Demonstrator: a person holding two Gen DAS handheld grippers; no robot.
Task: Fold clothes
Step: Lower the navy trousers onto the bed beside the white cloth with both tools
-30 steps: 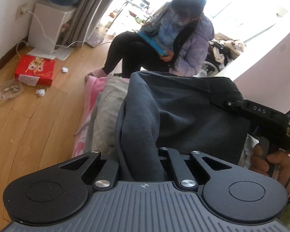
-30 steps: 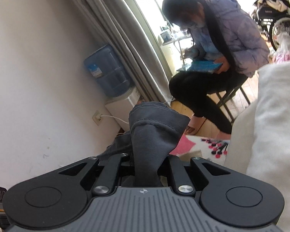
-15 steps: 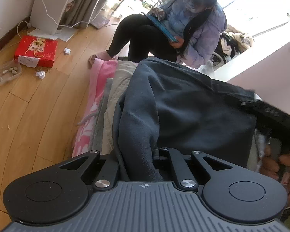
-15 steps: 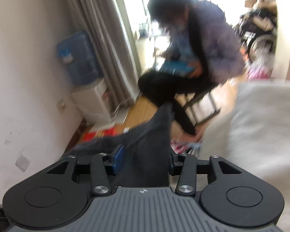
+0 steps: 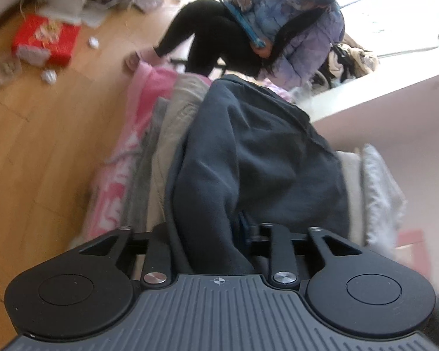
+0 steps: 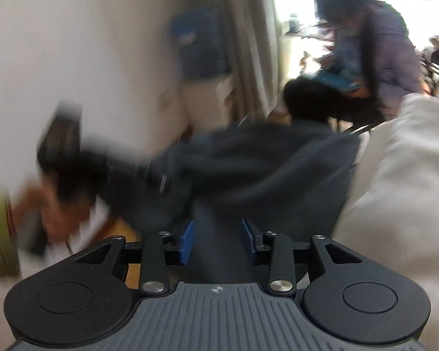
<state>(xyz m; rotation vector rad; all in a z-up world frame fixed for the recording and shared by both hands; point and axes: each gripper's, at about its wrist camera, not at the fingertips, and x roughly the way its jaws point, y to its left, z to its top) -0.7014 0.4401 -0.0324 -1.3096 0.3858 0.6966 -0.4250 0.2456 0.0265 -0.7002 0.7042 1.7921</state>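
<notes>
A dark grey garment (image 5: 257, 152) lies over a stack of clothes. My left gripper (image 5: 213, 234) is shut on a fold of it near its near edge. In the blurred right wrist view the same dark garment (image 6: 263, 169) spreads in front of my right gripper (image 6: 218, 239). Its blue pads (image 6: 187, 239) stand apart with cloth lying loosely between them, so it is open. The left gripper's body (image 6: 64, 152) and the hand holding it show at the left of that view.
Under the garment are beige (image 5: 175, 122), grey and pink (image 5: 143, 99) clothes, stacked above a wooden floor (image 5: 38, 146). A seated person (image 5: 278, 29) is beyond the stack. A white fabric mass (image 6: 395, 190) is at right. A red box (image 5: 46, 39) lies on the floor.
My right gripper has opened and let go of the dark garment, which now lies lower and flatter on the stack. Both grippers have moved down and forward. The left keeps its hold.
</notes>
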